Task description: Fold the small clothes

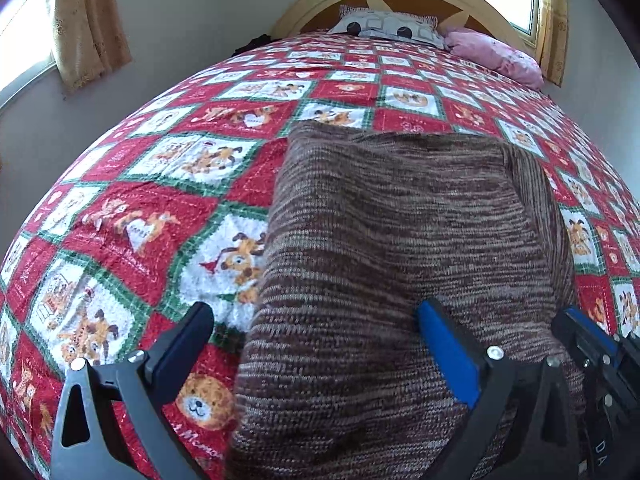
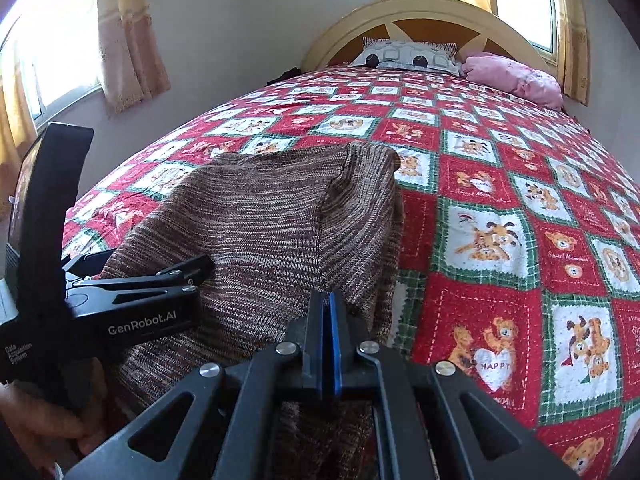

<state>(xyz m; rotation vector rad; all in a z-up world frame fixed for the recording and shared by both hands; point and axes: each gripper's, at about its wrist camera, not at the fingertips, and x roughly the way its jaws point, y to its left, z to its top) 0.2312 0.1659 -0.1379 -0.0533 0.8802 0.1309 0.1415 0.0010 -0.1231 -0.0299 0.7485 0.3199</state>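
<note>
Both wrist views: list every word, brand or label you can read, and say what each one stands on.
"GenRobot.AI": on the side of the left claw.
"Data Acquisition System": small print, same claw body.
"HAPPY": on a white heart on the quilt.
"Sweet Memories": script on a red quilt square, only partly legible.
"D A": white letters on the right claw, cut off at the frame edge.
Other quilt script: too blurred to read.

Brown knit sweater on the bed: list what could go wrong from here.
1. The right gripper is shut over the brown knit sweater, though fabric between its pads is not visible; a thin pinch could slip.
2. The left gripper stands open over the sweater's left edge, pinning nothing, so the fold may drag across the quilt.
</note>
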